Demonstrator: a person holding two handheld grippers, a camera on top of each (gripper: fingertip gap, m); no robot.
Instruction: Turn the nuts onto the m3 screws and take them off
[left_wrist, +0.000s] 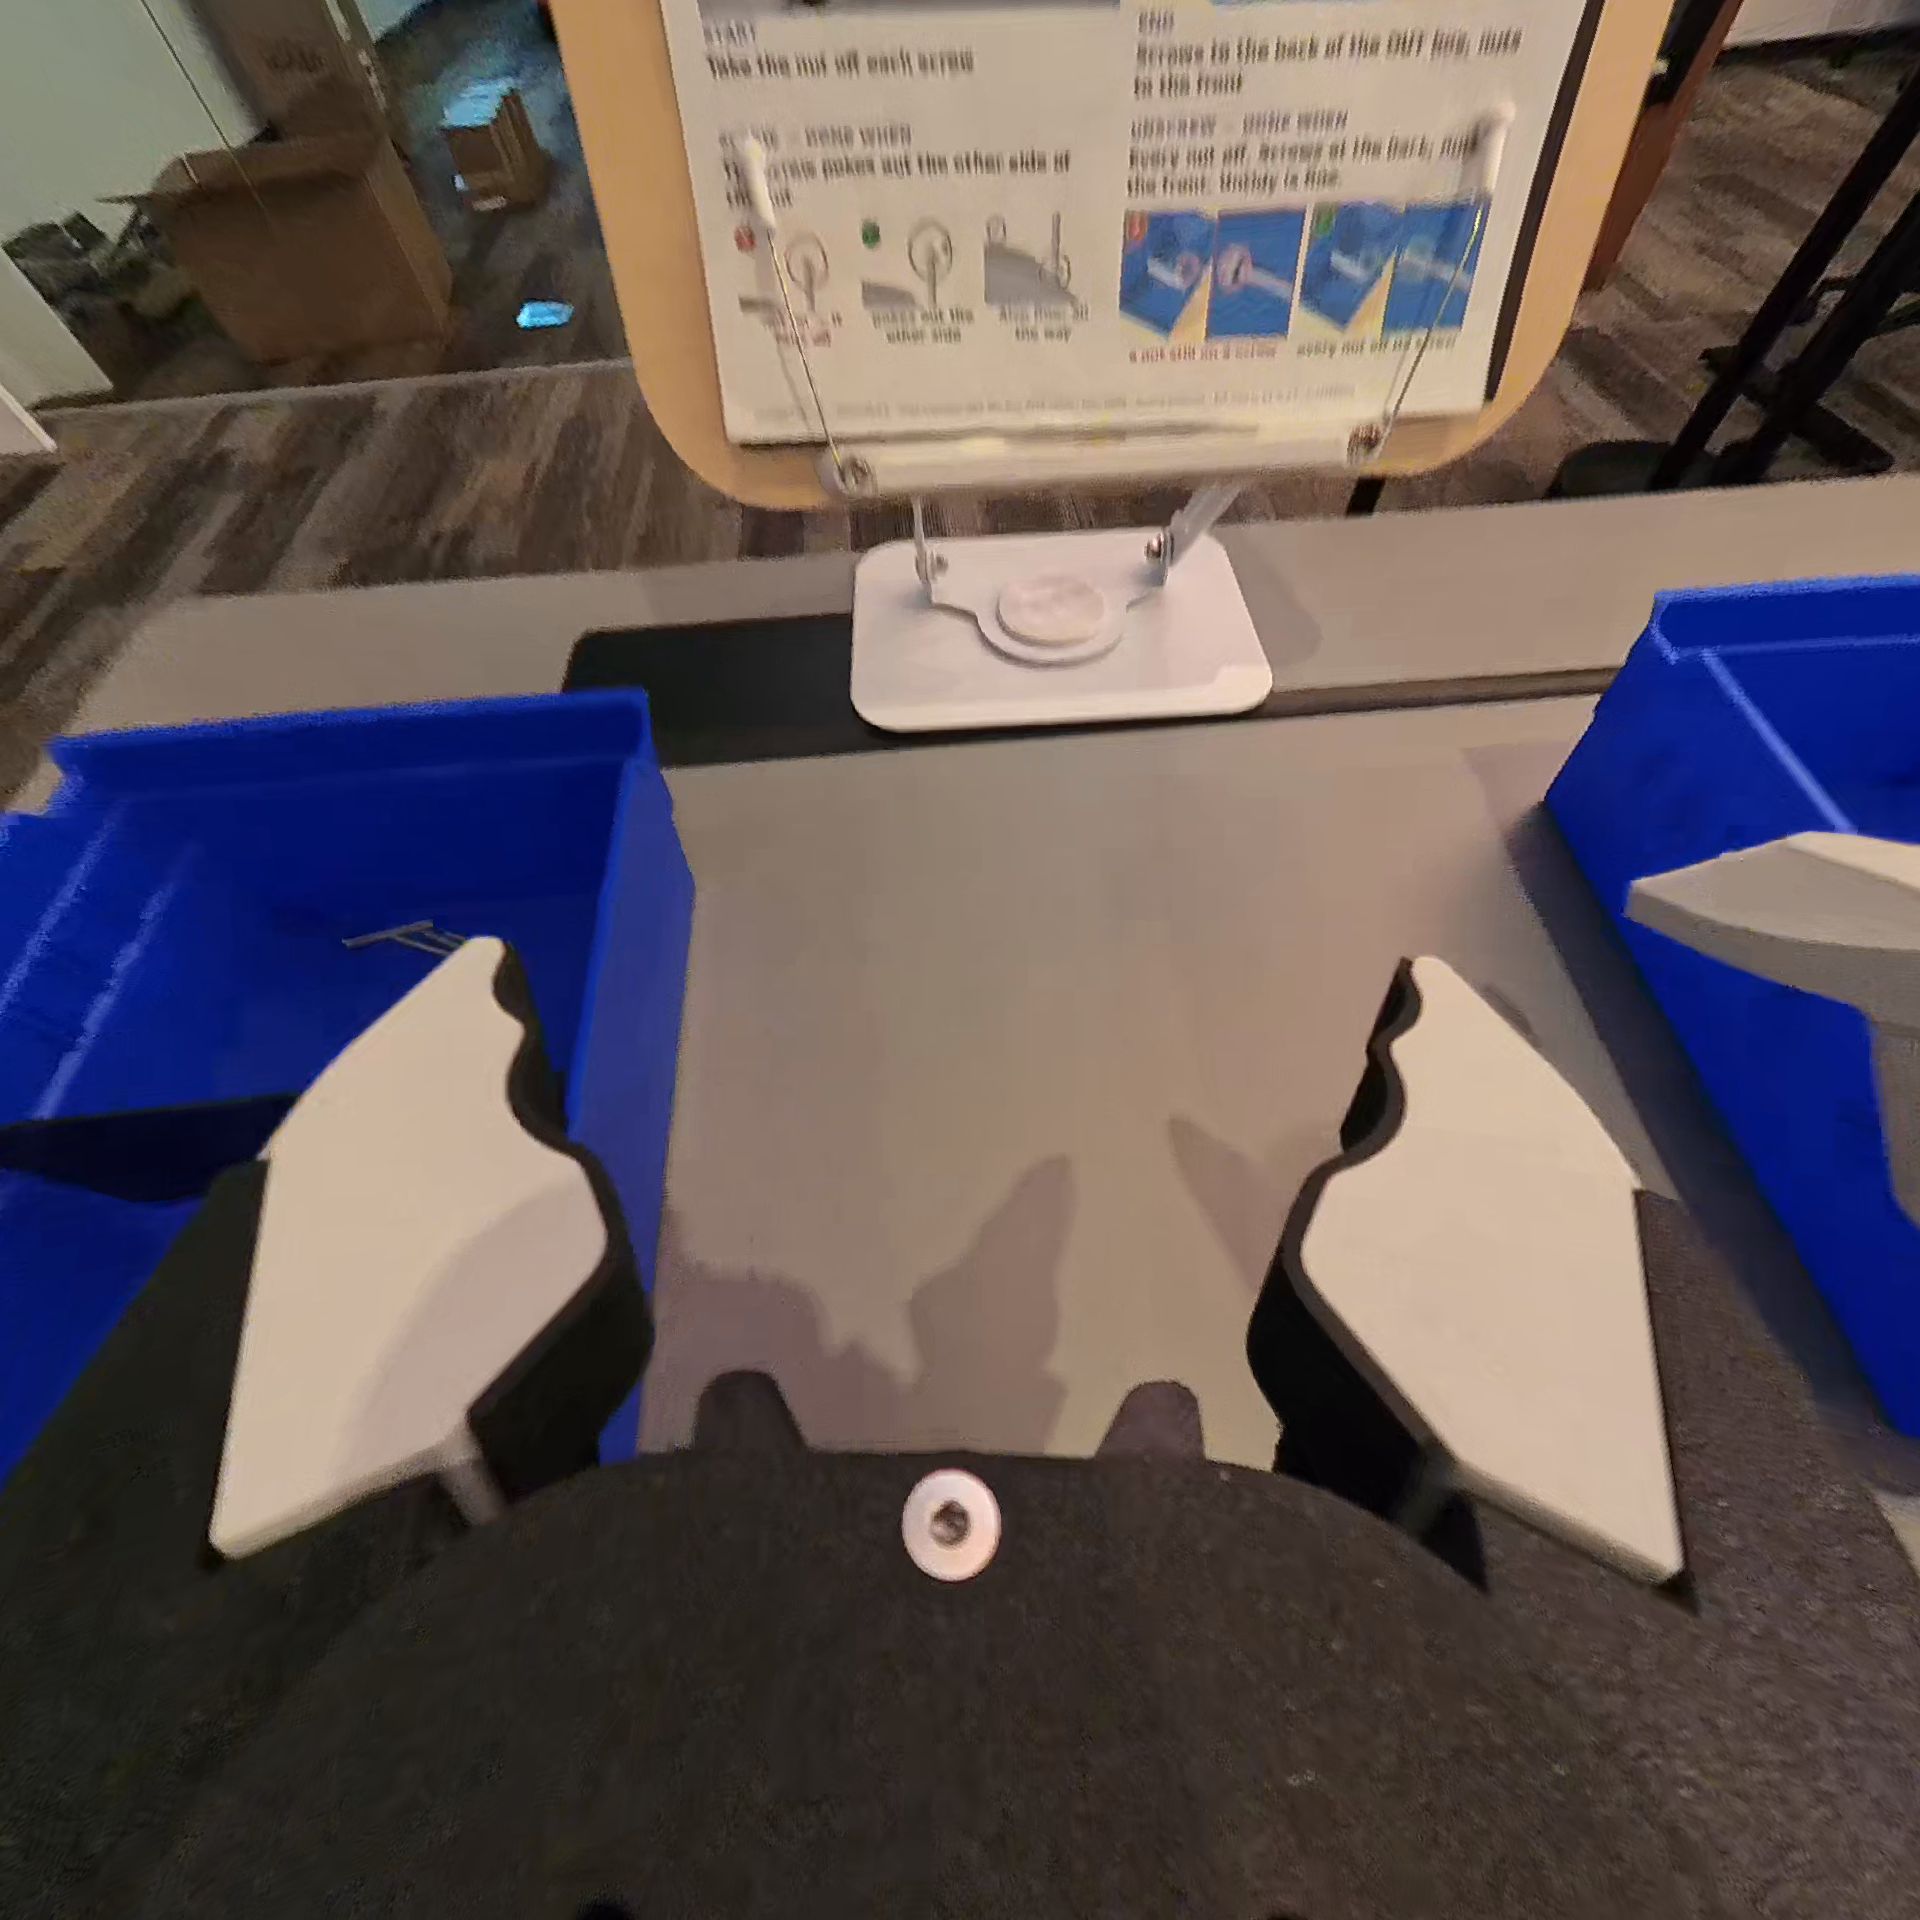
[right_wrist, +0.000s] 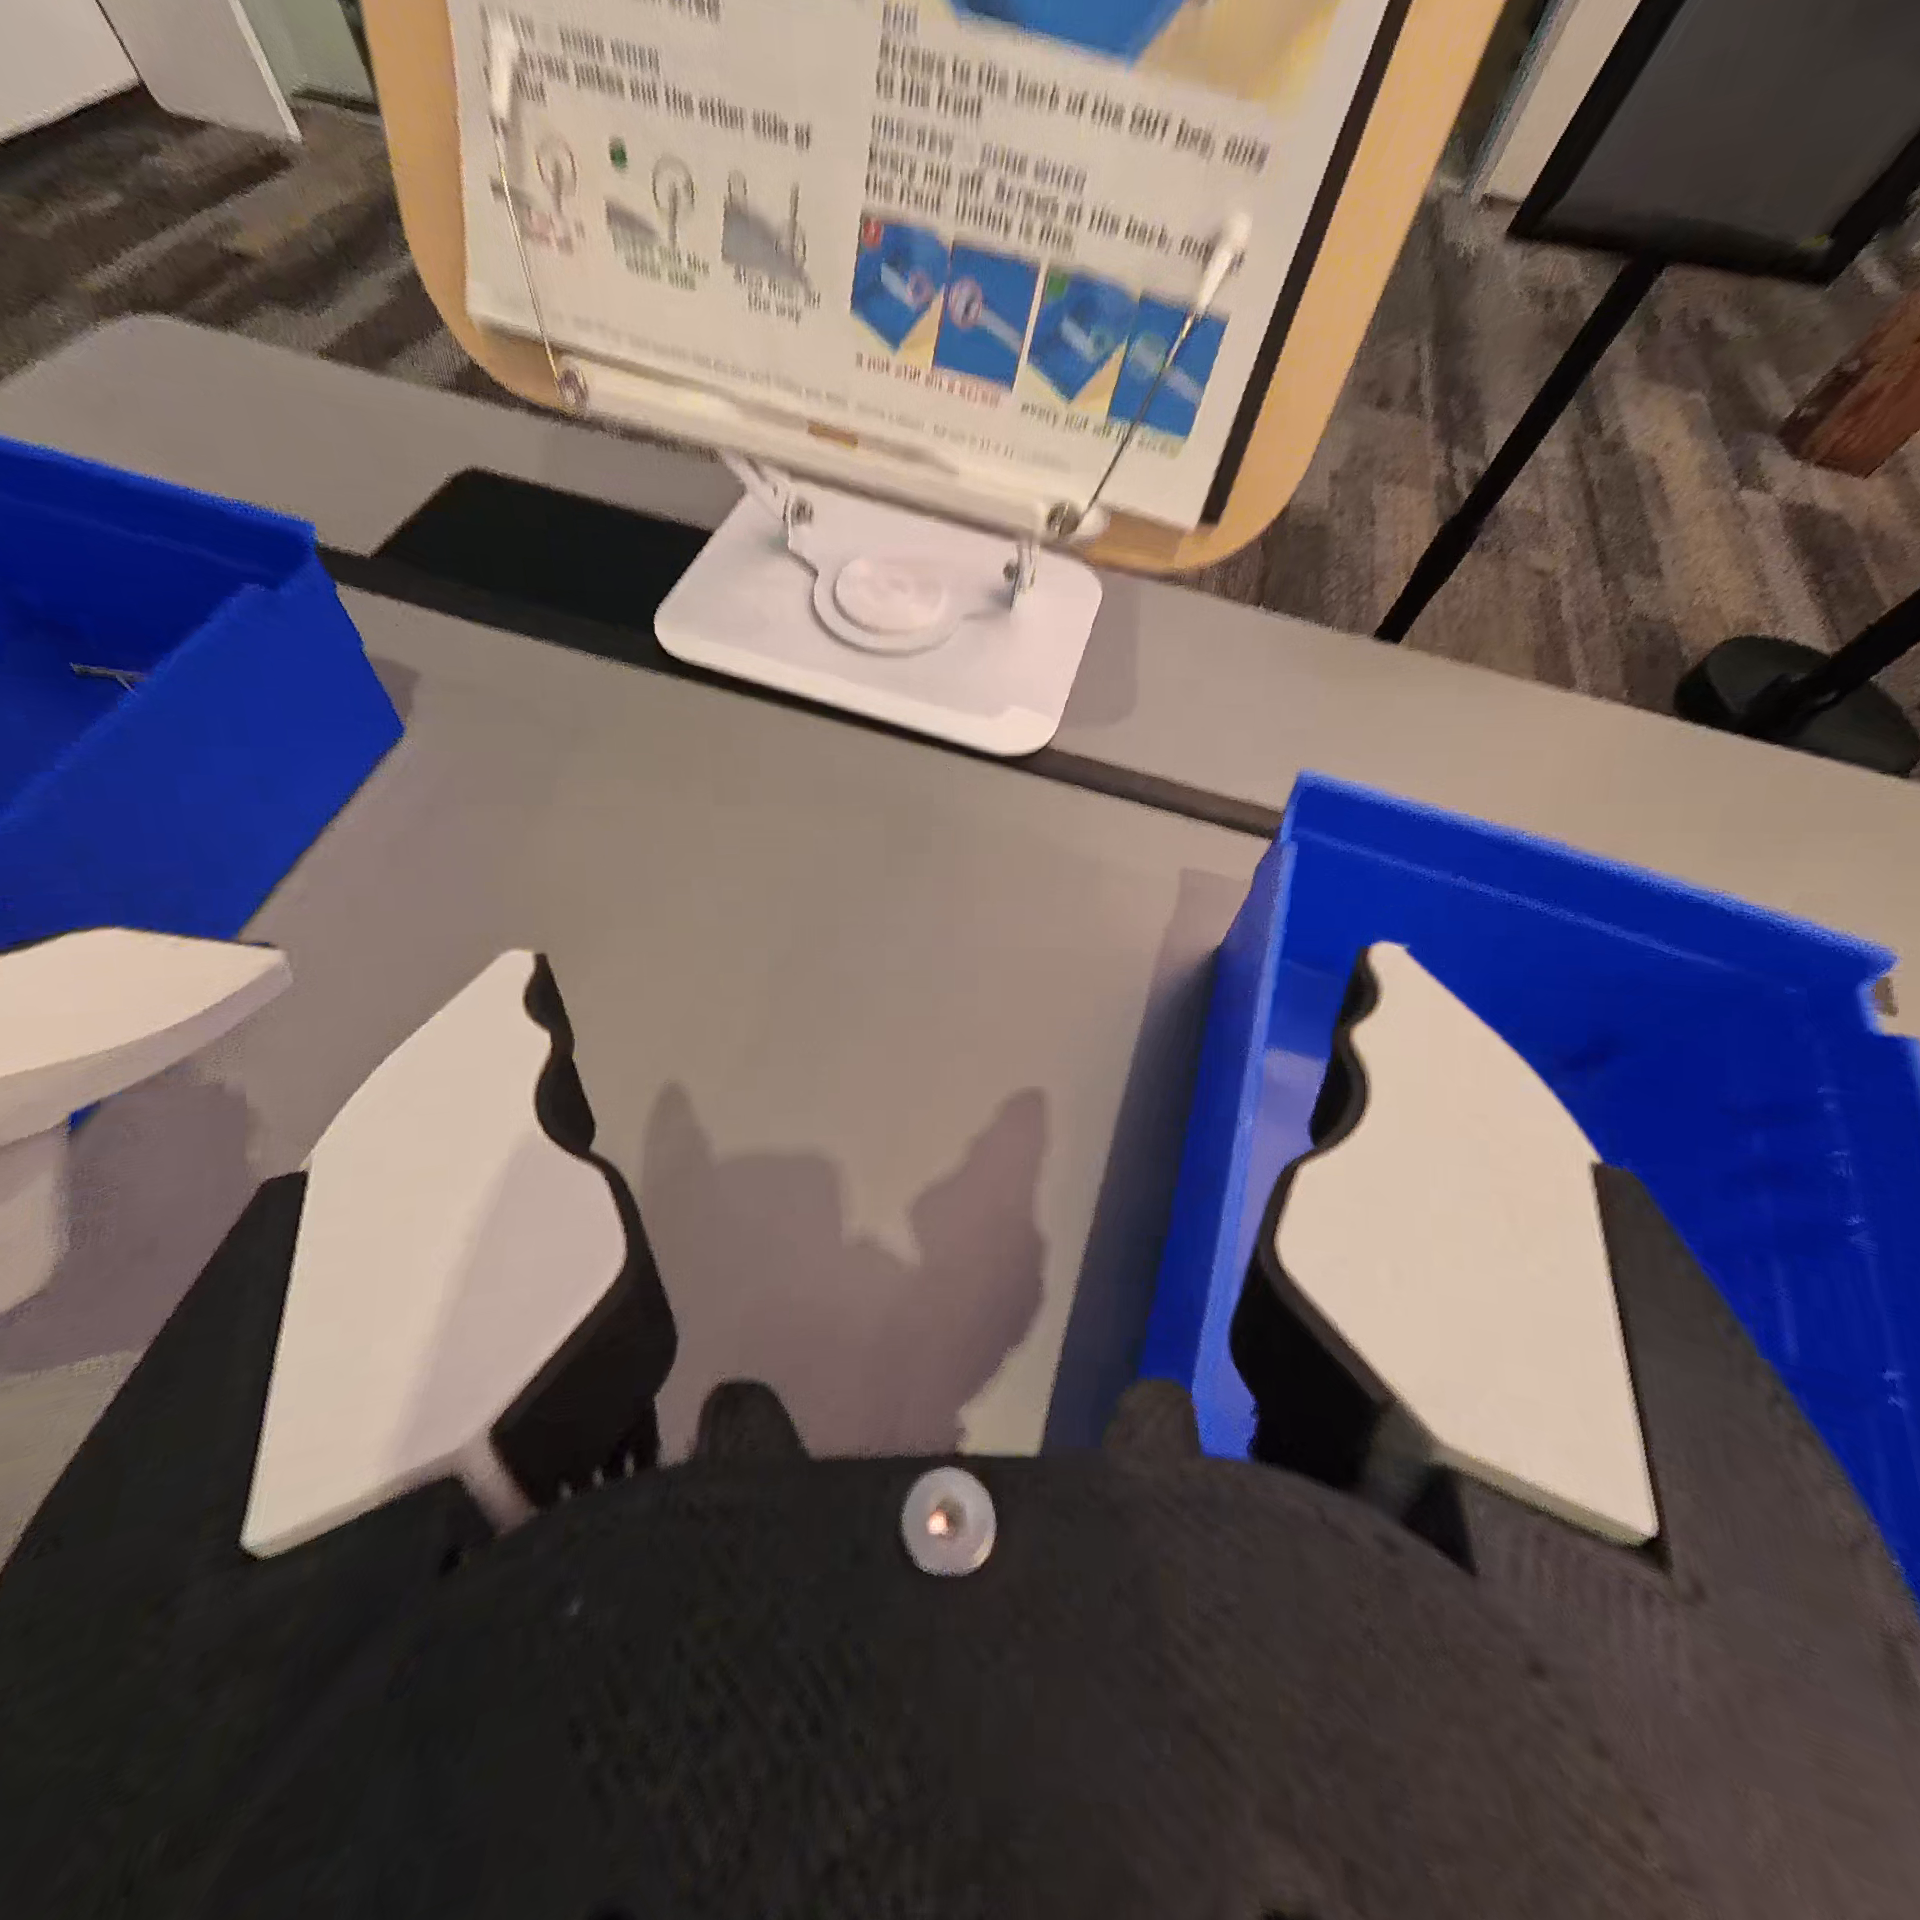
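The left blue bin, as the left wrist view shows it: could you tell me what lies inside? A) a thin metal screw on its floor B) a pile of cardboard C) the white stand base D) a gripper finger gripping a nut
A: a thin screw lies on the floor of the left blue bin, just beyond the open left gripper.

The blue bins (left_wrist: 623, 935) look like matt plastic with fine ridges, on a smooth, matt grey tabletop (left_wrist: 987, 987). The left gripper (left_wrist: 956, 1039) has smooth pale plates on rough black printed plastic; the sheet stand (left_wrist: 1060, 644) is white metal with a wood-toned board.
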